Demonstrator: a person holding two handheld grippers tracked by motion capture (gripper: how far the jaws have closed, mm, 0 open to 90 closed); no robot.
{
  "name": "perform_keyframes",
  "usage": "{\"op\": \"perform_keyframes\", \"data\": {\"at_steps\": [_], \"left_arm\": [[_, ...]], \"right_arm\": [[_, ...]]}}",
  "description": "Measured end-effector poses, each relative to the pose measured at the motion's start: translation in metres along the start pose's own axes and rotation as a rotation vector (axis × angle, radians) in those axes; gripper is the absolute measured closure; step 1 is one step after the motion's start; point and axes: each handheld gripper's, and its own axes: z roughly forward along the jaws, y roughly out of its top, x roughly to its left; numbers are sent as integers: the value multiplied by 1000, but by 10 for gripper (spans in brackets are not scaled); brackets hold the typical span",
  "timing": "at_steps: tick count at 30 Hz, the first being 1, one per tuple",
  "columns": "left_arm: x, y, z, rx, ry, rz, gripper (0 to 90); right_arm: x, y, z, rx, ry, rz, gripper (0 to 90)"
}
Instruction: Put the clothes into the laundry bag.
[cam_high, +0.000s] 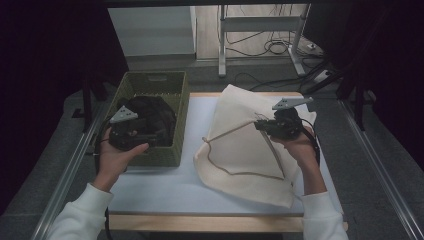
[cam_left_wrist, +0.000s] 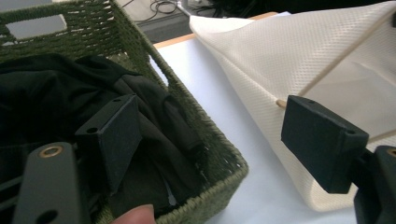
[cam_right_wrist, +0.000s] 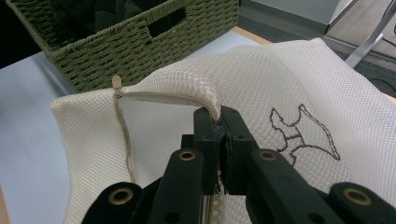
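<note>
Now right hand-held gripper clamps mesh bag rim, lifting mouth; left hand-held gripper, jaws apart, empty, over basket clothes.

A recording studio or lab set-up, not a home: a white-topped table with bare wooden edges stands between metal floor rails on grey carpet, flanked by dark curtains. Beyond the far edge, loose cables trail across the floor around a metal stand.

Cream mesh-cloth bag, woven basket
</note>
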Motion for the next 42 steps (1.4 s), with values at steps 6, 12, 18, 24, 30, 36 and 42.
{"op": "perform_keyframes", "data": {"at_steps": [6,12,18,24,30,36,42], "left_arm": [[9,6,14,43,33,-19,190],[18,14,29,74,61,-51,176],[32,19,48,124,87,-99,154],[41,23,65,153,121,-136,131],[52,21,79,177,135,-181,108],[62,22,88,187,136,-230,105],[60,25,98,207,171,-213,101]], "right_arm": [[0,0,2,5,0,2,862],[0,0,2,5,-1,0,861],[0,0,2,8,-6,-6,861],[0,0,2,12,-6,-5,861],[0,-1,2,12,-10,-4,861],[-1,-1,1,13,-12,-4,861],[-2,-1,2,13,-13,-6,861]]}}
